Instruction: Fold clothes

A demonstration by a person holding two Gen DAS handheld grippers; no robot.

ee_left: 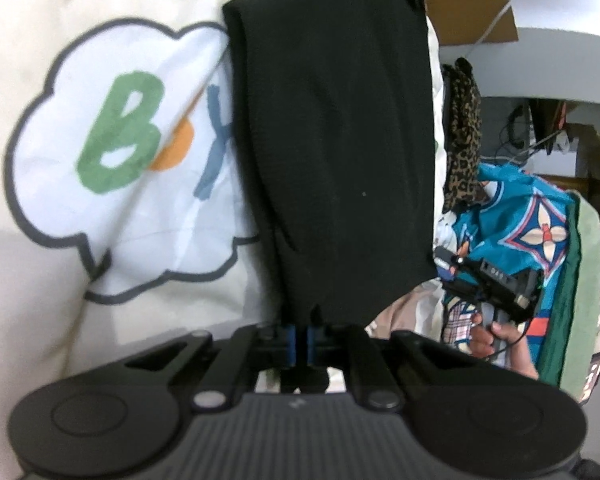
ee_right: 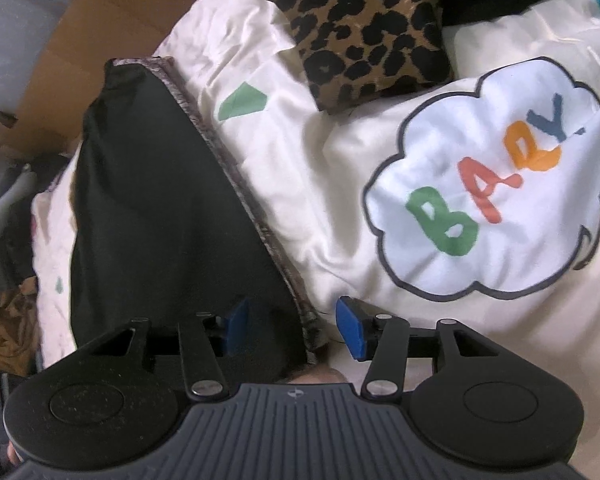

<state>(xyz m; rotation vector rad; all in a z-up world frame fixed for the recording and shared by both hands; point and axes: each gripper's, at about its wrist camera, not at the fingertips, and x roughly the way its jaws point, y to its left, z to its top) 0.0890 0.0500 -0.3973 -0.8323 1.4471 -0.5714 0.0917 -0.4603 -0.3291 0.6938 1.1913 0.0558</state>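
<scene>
Print (ee_right: 488, 196) "BABY" | sheet (ee_right: 340, 184) cream | black garment (ee_left: 332, 152) in left claw (ee_left: 300, 344)

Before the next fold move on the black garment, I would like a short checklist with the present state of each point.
1. Left gripper shut on the black garment: ok, the hem sits between the closed pads.
2. Right gripper gripping: not ok, jaws stand open around the trimmed edge of the garment.
3. Garment lies flat on the cream bedding: ok in the right wrist view.
4. Leopard cloth apart from the garment: ok.
5. Whether the garment is already folded once: cannot tell.
</scene>
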